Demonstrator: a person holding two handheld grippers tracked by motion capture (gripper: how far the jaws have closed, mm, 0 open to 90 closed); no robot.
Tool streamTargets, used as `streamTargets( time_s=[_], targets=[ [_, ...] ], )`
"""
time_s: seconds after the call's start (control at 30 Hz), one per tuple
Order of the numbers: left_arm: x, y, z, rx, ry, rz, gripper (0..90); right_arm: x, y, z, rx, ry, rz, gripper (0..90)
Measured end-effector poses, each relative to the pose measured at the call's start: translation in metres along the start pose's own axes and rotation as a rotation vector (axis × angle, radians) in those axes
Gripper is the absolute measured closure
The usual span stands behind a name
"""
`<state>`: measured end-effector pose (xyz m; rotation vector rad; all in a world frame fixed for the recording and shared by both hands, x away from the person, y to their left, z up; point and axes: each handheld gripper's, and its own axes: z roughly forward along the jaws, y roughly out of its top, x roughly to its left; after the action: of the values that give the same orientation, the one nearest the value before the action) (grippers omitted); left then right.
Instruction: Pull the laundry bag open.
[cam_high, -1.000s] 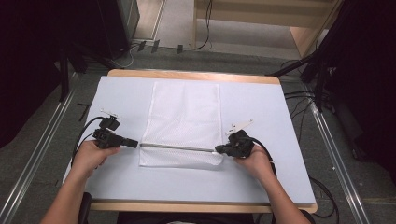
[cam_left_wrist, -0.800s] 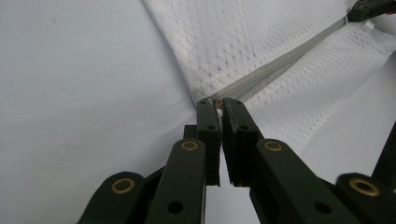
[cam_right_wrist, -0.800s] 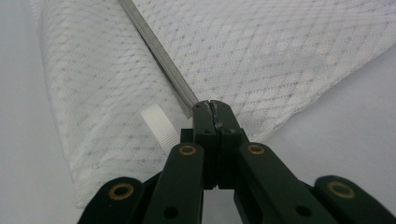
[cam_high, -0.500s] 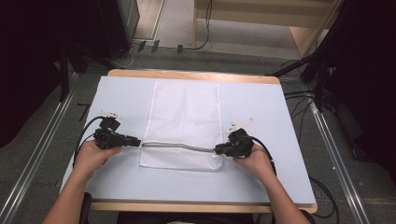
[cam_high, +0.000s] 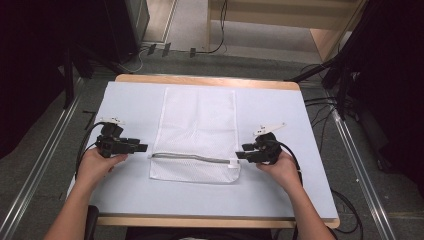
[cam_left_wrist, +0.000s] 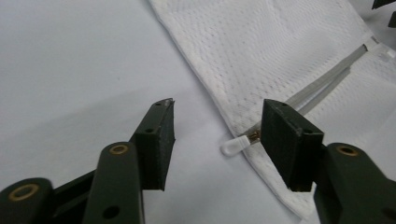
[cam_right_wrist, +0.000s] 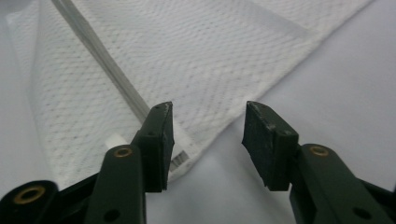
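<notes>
Wooden-edged counter (cam_high: 210, 80) under a pale blue cover sheet, dark room, cables on the floor behind. White mesh laundry bag (cam_high: 197, 125) is lying flat mid-counter, its grey zipper (cam_high: 192, 157) running across the near end. The translucent zipper pull (cam_left_wrist: 236, 145) is sitting at the bag's left edge. A second ago the zipper line was being held taut and lifted between both grippers; now it is lying slack and slightly curved on the bag. Left gripper (cam_high: 141, 148) is resting just beside the left end; its fingers have just been opening, standing wide, nothing between them. Right gripper (cam_high: 241, 154) is at the right end, fingers likewise just opened, moderately wide, nothing pinched. Both releases suggest the zipper step is done.
</notes>
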<state>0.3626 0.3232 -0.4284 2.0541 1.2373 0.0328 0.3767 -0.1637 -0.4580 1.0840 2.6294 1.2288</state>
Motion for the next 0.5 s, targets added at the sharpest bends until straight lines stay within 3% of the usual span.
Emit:
streamTargets(
  time_s=[0.07, 0.23, 0.5],
  targets=[
    [0.003, 0.0, -0.001, -0.009, 0.016, 0.01, 42.7, -0.005, -0.002, -0.002, -0.005, -0.013, 0.013, 49.3],
    [0.012, 0.001, -0.001, -0.027, 0.044, -0.009, 36.4, -0.015, -0.008, -0.006, -0.027, -0.058, 0.051, 43.3],
    [0.021, 0.002, 0.003, -0.026, 0.081, -0.027, 34.3, -0.026, -0.015, -0.011, -0.037, -0.108, 0.109, 38.9]
  ],
)
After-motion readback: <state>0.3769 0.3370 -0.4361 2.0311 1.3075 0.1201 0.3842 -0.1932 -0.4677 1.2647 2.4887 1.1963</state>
